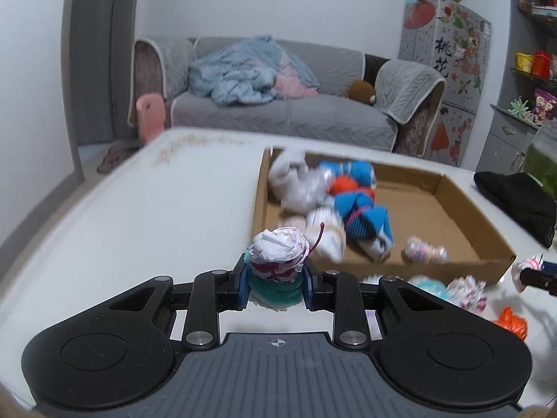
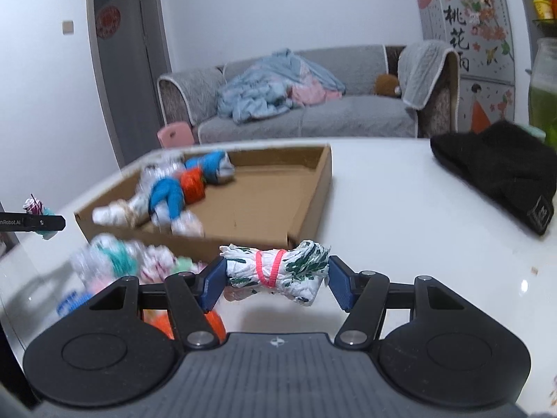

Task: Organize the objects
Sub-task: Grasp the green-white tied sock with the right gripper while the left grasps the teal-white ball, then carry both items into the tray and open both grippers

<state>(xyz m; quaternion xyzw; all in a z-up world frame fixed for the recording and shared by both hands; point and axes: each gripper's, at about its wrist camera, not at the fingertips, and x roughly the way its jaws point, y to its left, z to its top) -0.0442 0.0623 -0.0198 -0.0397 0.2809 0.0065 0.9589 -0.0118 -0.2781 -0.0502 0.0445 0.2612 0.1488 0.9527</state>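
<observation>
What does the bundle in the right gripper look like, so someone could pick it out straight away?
On the white table, just in front of the cardboard box, the right gripper clamps a rolled bundle end to end. Unlike the blue and orange rolls nearby, it is white with green print, cinched by a pink band.

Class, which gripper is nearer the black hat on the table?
Right. The right gripper is beside the cardboard box, on the side of the black hat; the left gripper is farther away.

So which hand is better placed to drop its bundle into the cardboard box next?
Probably left: the left gripper, shut on its rolled bundle, sits right at the cardboard box near wall. The right gripper, gripping the pink-banded bundle, looks slightly farther back.
</observation>
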